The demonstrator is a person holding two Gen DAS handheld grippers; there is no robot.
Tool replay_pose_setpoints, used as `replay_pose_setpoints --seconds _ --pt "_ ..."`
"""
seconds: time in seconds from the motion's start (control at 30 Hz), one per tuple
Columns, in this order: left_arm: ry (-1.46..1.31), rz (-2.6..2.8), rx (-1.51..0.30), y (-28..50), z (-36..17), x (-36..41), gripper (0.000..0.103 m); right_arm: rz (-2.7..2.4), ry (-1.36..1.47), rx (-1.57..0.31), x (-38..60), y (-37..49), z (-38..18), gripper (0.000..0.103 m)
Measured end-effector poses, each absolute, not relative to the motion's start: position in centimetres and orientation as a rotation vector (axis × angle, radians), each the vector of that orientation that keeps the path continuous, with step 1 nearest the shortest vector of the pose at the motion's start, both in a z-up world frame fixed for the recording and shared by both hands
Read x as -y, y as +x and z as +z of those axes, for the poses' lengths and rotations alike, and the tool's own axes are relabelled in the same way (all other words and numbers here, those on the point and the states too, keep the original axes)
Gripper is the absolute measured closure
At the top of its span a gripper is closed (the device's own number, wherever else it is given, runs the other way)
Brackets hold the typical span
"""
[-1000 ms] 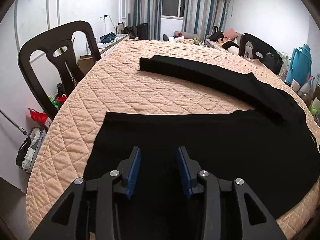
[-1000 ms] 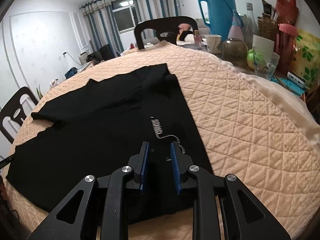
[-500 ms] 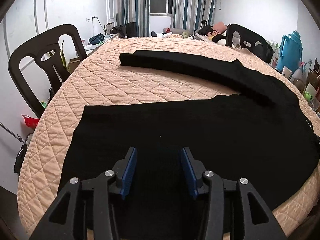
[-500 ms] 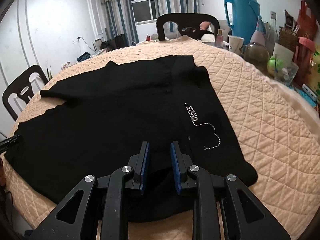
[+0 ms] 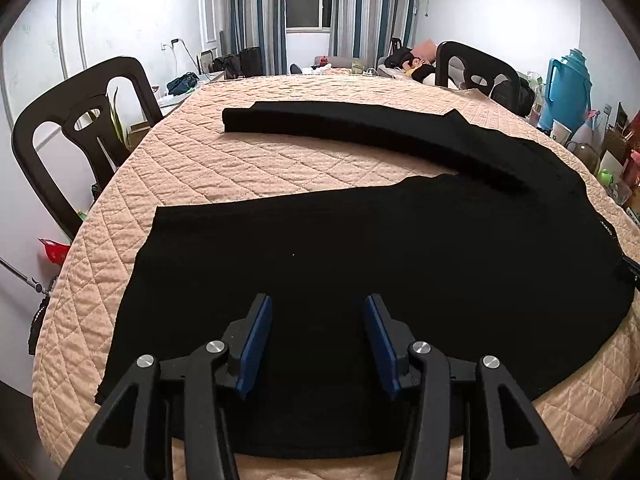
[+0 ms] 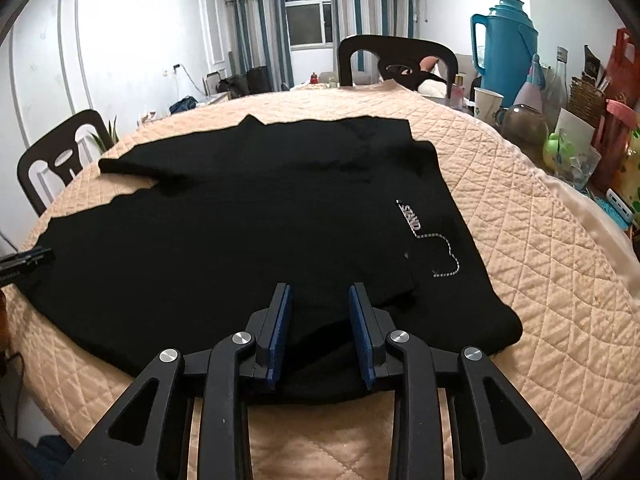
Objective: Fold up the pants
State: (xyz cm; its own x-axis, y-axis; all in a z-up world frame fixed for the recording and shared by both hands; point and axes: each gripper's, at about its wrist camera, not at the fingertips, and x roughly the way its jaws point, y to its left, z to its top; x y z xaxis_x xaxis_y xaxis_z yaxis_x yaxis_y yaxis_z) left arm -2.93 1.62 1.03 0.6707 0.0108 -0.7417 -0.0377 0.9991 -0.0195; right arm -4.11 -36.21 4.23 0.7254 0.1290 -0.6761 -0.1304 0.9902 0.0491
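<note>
quilted table (image 5: 248, 168) fills both views, black pants (image 5: 360, 248) spread flat across it, near leg toward 6 o'clock, the other leg running out to 11 o'clock in the left wrist view. waistband end with white stitched logo (image 6: 412, 218) sits at 2 o'clock in the right wrist view. vs 0.5 s ago: both cameras sit further back, more of the table edge shows. left gripper (image 5: 318, 336) jaws spread wide over the near leg, holding nothing, about as before. right gripper (image 6: 320, 322) jaws have spread apart from a narrow gap, cloth edge lying between them, not pinched.
</note>
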Motion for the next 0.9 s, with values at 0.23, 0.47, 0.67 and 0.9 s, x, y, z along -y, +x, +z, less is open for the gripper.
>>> replay_pose_setpoints --seconds 0.23,0.47,0.67,0.9 --pt "-0.013 0.014 -0.826 -2.4 1.6 -1.0 0.052 0.184 -0.004 -0.752 35.5 -3.4 4.6 0.072" --pt "0.019 -0.007 -0.817 0.8 3.5 -1.1 0.052 0.242 -0.018 -0.755 34.3 -0.4 6.0 0.072" --pt "0.077 -0.067 -0.831 7.0 5.5 -1.0 0.047 0.298 -0.057 -0.761 32.7 5.4 7.9 0.072" --pt "0.091 -0.102 -0.879 16.0 6.0 0.3 0.041 0.33 -0.08 -0.861 31.1 15.1 7.8 0.066"
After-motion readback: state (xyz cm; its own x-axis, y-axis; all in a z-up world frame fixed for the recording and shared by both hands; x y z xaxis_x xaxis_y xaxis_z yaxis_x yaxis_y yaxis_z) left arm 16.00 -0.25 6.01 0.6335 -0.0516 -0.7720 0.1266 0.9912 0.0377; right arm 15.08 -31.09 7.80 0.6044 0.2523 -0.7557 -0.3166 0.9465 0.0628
